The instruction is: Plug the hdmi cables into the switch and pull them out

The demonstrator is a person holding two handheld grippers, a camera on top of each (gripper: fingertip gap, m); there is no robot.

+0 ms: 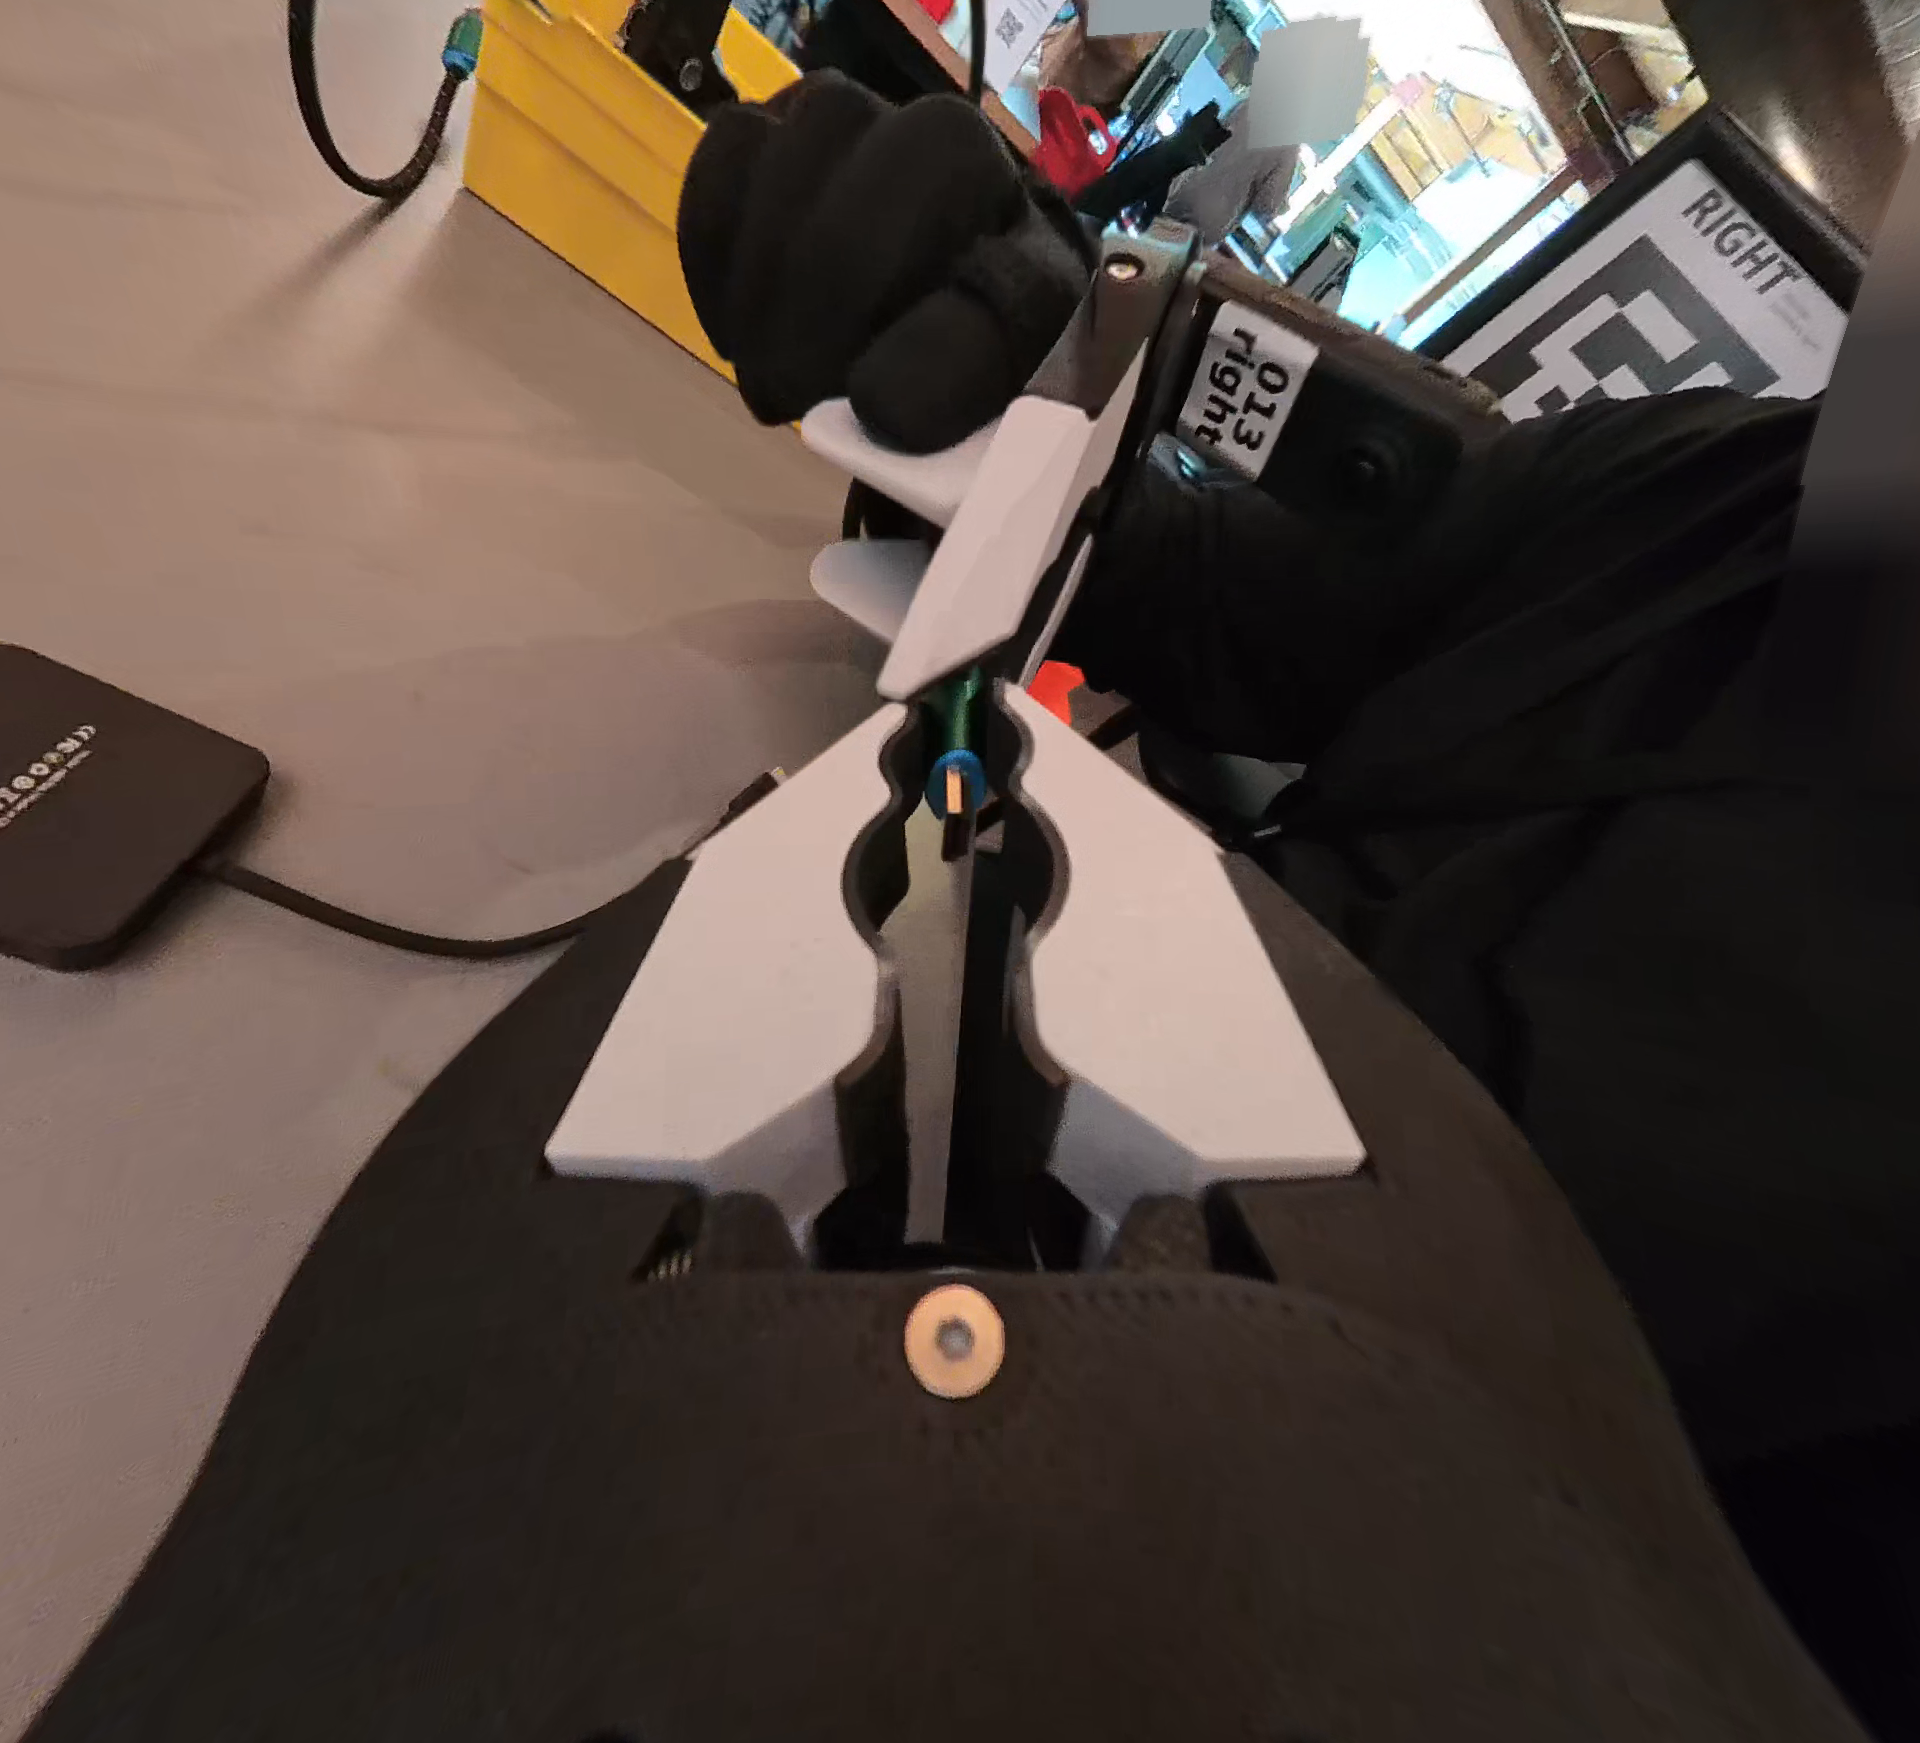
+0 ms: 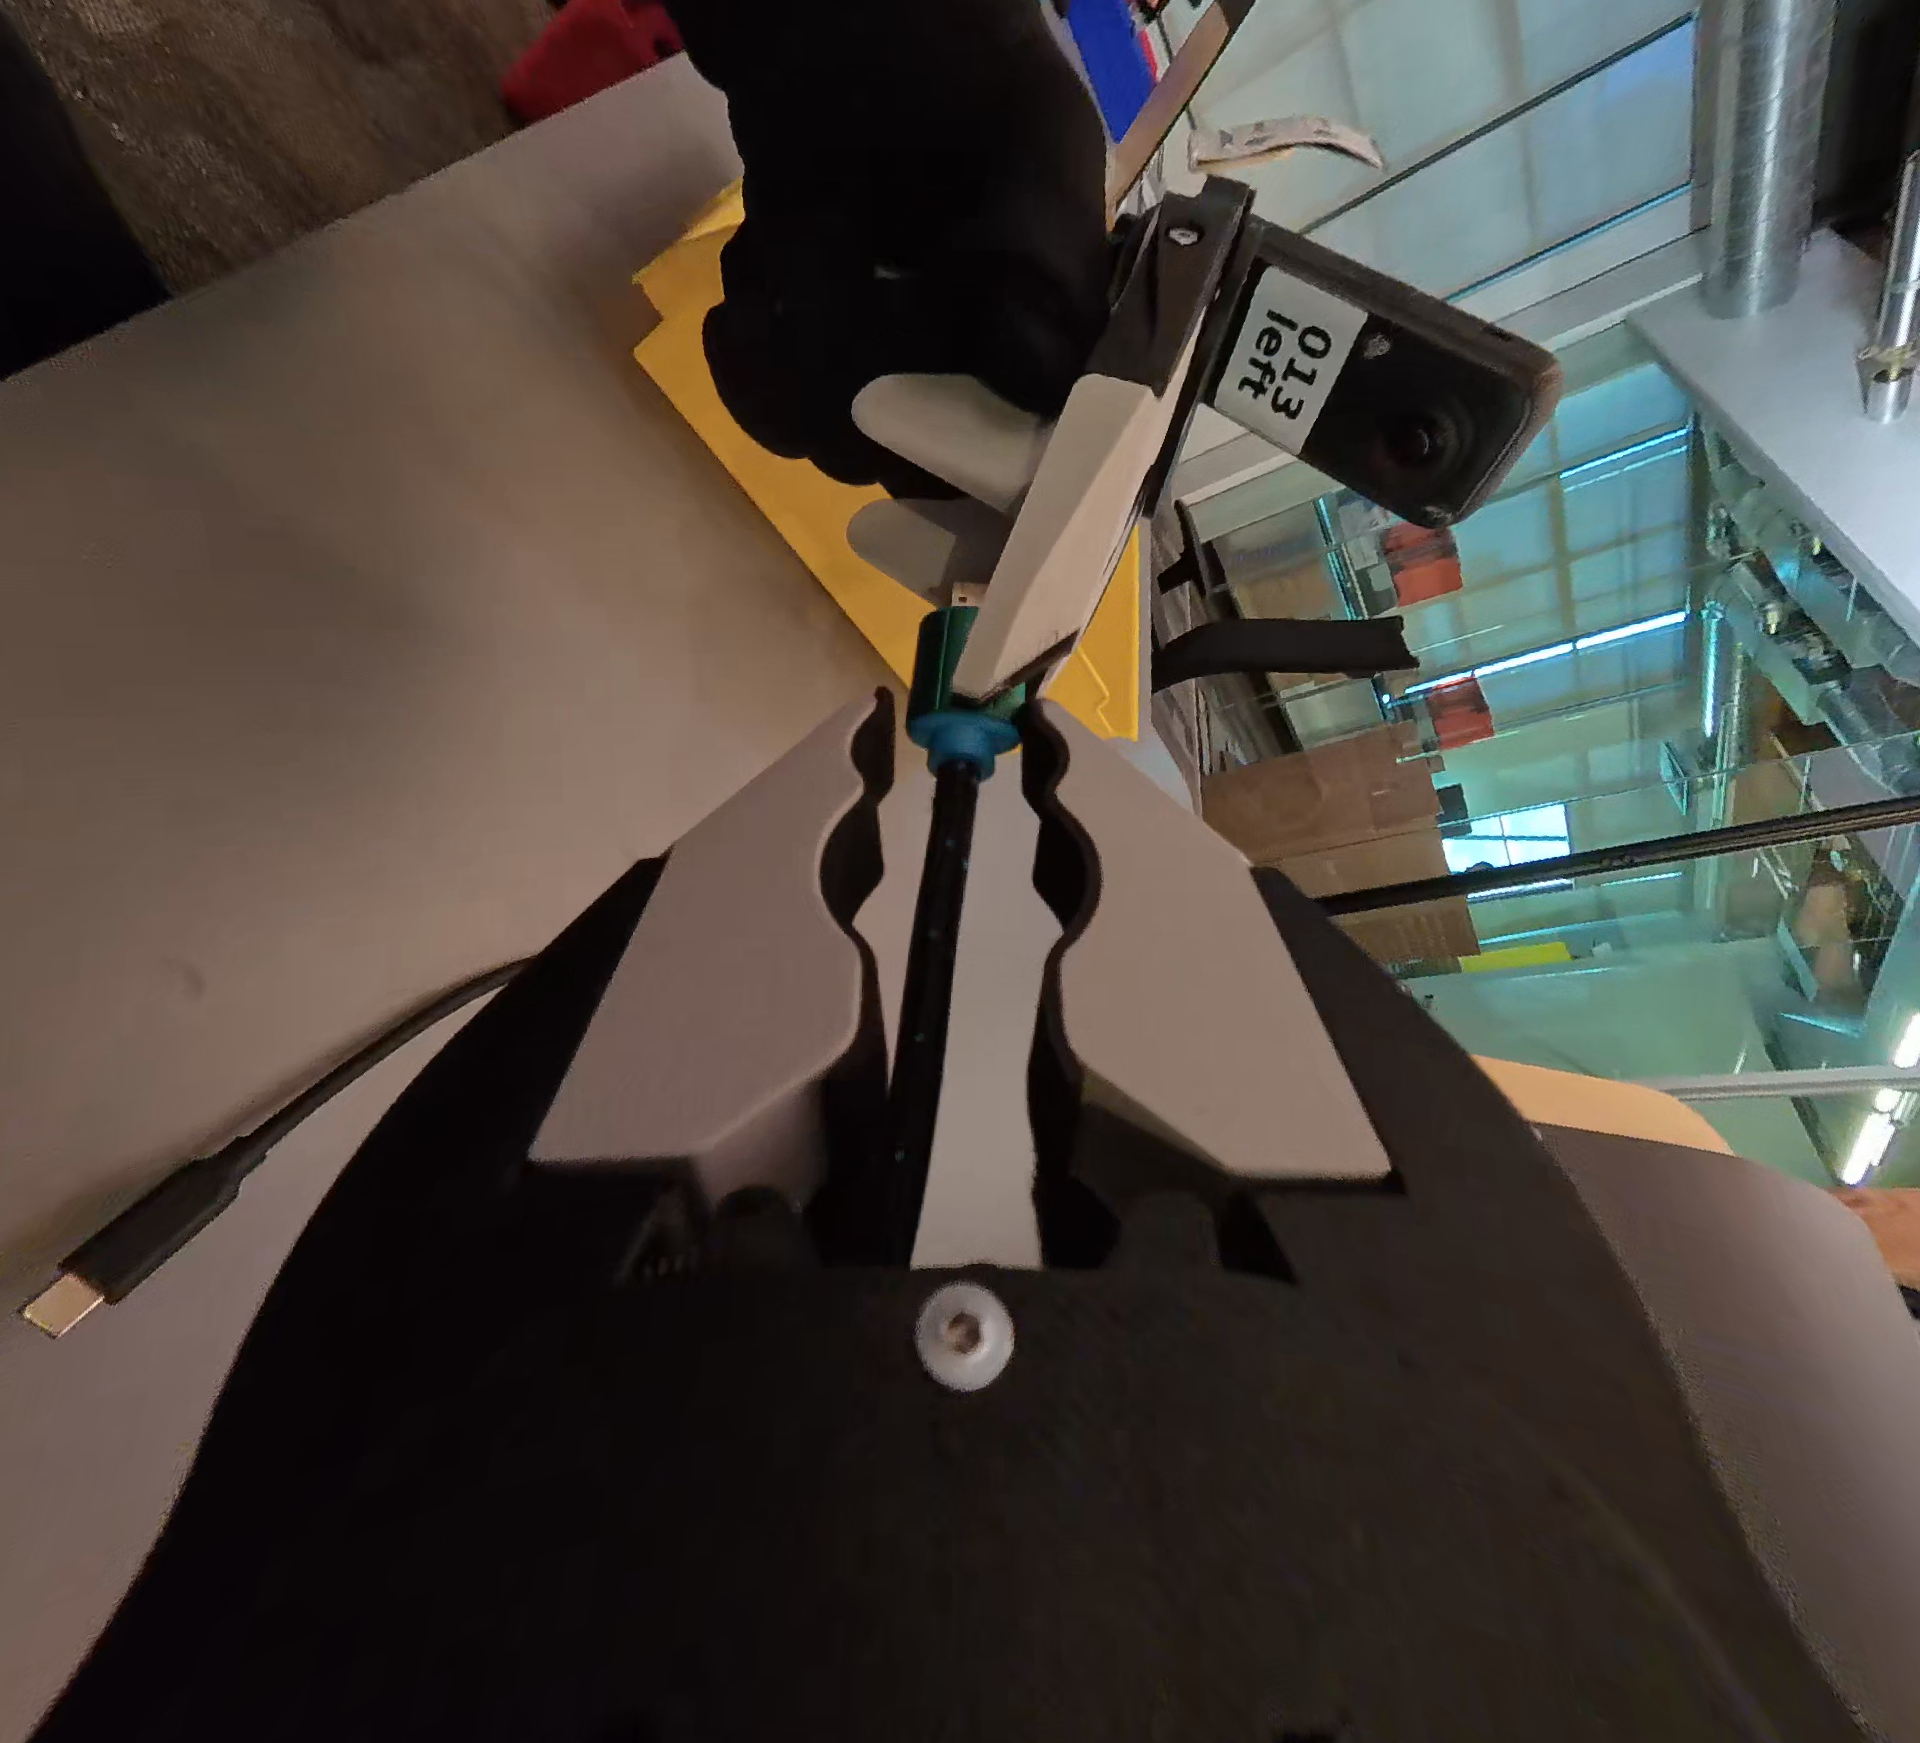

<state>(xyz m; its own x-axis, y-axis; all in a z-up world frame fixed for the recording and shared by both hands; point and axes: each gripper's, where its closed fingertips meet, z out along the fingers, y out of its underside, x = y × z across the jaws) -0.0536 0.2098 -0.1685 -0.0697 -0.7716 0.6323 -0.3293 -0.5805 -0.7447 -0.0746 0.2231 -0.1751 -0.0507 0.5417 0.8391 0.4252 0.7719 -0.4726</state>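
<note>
Pinching same green HDMI plug (image 2: 951, 667): left gripper (image 1: 954, 725), right gripper (image 2: 961, 719), both closed.

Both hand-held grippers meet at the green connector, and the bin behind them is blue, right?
No: the bin is yellow, not blue, as the left wrist view shows. The left hand-held gripper and right hand-held gripper do meet at the green connector.

Green HDMI plug (image 2: 948, 667) pinched between both grippers' fingers (image 2: 1023, 550)
</note>
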